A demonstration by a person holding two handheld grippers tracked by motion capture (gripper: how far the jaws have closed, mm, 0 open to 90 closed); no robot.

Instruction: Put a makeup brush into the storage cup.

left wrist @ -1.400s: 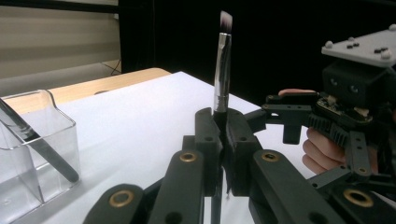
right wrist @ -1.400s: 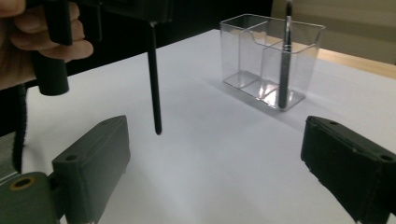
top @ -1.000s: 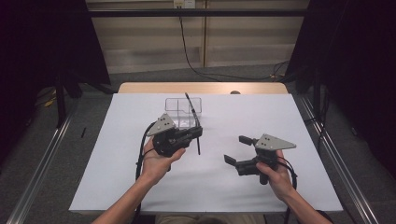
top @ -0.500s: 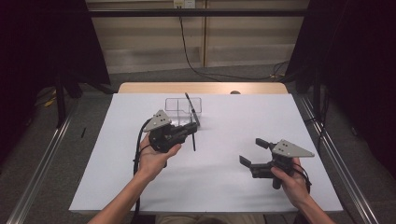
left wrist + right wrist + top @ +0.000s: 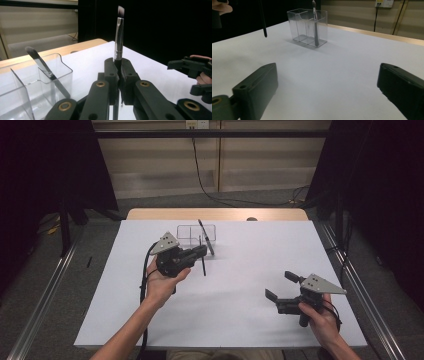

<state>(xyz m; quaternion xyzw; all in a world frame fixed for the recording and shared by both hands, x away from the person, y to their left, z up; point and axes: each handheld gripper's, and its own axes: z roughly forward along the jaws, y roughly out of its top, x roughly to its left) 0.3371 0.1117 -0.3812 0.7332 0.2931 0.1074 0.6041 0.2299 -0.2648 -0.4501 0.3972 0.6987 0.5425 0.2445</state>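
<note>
Clear organizer [image 5: 187, 233] is our landmark: just beside it our left gripper [image 5: 202, 252] clamps a brush [image 5: 119, 35]; well apart, our right gripper [image 5: 281, 285] has just been opening, jaws wide, nothing between.

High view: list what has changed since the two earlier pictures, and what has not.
The right tool has drawn back toward the person and outward to the table's right; its jaws have just been opening and hold nothing. Unchanged: the left tool stays shut on the upright makeup brush beside the clear organizer, where a second brush leans.
</note>
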